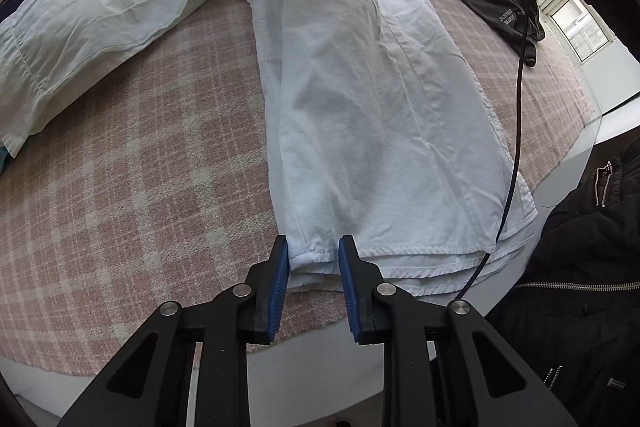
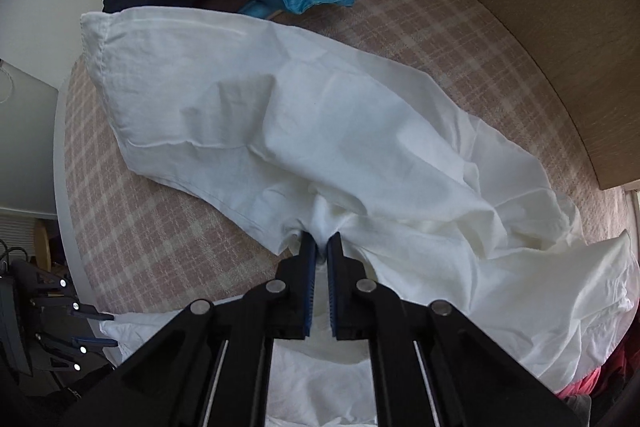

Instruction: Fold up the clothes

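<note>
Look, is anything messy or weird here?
A little. The white shirt is creased, and one sleeve sticks out sideways across the checked cover. The right gripper bunches cloth at the armpit. A black cable dangles over the shirt.

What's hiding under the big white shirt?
Under the white shirt you can see the pink checked bedcover sticking out all around it. At the near hem, more folded white layers show underneath. Anything else beneath the cloth is covered, so I cannot tell.
</note>
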### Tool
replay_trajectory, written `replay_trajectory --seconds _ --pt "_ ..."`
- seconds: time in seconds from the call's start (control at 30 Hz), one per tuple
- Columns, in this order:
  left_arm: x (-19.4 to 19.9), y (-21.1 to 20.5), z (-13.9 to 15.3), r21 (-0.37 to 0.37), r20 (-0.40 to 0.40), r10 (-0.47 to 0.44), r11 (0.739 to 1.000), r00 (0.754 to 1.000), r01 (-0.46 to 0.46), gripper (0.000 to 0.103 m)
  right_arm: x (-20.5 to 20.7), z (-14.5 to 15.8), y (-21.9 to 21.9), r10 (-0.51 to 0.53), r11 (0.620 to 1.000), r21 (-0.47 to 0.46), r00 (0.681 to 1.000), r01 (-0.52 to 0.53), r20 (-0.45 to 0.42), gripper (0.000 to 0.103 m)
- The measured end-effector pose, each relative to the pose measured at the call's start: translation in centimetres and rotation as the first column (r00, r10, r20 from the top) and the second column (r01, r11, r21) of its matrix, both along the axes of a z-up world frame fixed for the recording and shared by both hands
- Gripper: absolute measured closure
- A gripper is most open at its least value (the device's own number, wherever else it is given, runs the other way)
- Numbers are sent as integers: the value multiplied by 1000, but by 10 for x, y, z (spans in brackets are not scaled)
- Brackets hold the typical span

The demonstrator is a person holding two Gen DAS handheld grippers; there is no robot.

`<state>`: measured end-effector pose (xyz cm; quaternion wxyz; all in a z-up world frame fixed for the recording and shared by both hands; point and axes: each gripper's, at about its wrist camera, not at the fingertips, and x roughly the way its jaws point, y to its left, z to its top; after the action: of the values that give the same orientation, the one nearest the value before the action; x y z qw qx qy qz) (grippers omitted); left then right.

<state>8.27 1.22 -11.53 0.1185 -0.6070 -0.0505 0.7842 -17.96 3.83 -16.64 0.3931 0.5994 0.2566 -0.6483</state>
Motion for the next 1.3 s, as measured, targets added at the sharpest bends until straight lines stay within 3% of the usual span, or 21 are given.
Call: replay_trajectory --seconds 0.07,0.13,0.2,0.37,0.5,0.53,0.6,0.67,0.73,0.9,1.0,1.03,1.07,1.13,1.3 --pt "-1 0 1 6 -7 2 1000 1000 -2 73 -7 6 1 -36 999 -31 999 36 14 97" --pt "-4 1 1 14 -13 -2 1000 1000 3 76 -14 11 2 -73 995 -63 997 74 22 98" --pt "-3 4 -1 3 -12 -9 1000 1000 9 91 -25 20 6 -132 984 -116 991 133 17 98" --pt "1 8 -4 3 -4 -15 1000 1000 15 94 -57 31 11 -259 937 -223 964 268 69 100" --pt "4 11 -6 3 2 -20 1000 1000 20 94 -63 19 5 -264 934 -235 963 270 56 99" --pt "5 12 -7 3 4 -21 1000 1000 21 94 -56 19 3 -220 949 -216 973 228 64 99" --pt "6 13 -8 3 7 -23 1000 1000 23 94 -34 16 -1 -95 991 -95 995 94 -11 95" --pt "6 14 -9 3 8 -27 1000 1000 27 93 -2 18 4 28 1000 1 994 -28 -107 67" --pt "5 15 -10 2 9 -30 1000 1000 30 93 25 19 12 132 990 75 975 -121 -176 59" --pt "3 18 -13 2 11 -39 999 999 39 93 26 -7 23 135 975 200 972 -96 -190 59" --pt "2 19 -14 2 12 -44 999 999 44 92 16 -17 22 88 984 170 981 -57 -175 59" --pt "1 20 -15 1 12 -46 999 999 46 92 12 -20 21 65 988 150 984 -41 -164 59" --pt "1 20 -15 1 12 -48 999 999 48 92 10 -26 20 47 992 125 991 -32 -122 69" --pt "0 21 -16 1 13 -52 999 999 52 93 4 -32 20 1 992 122 997 9 -83 100" --pt "7 27 -15 6 10 -62 998 998 62 93 -23 1 41 -141 988 -66 990 141 8 100"
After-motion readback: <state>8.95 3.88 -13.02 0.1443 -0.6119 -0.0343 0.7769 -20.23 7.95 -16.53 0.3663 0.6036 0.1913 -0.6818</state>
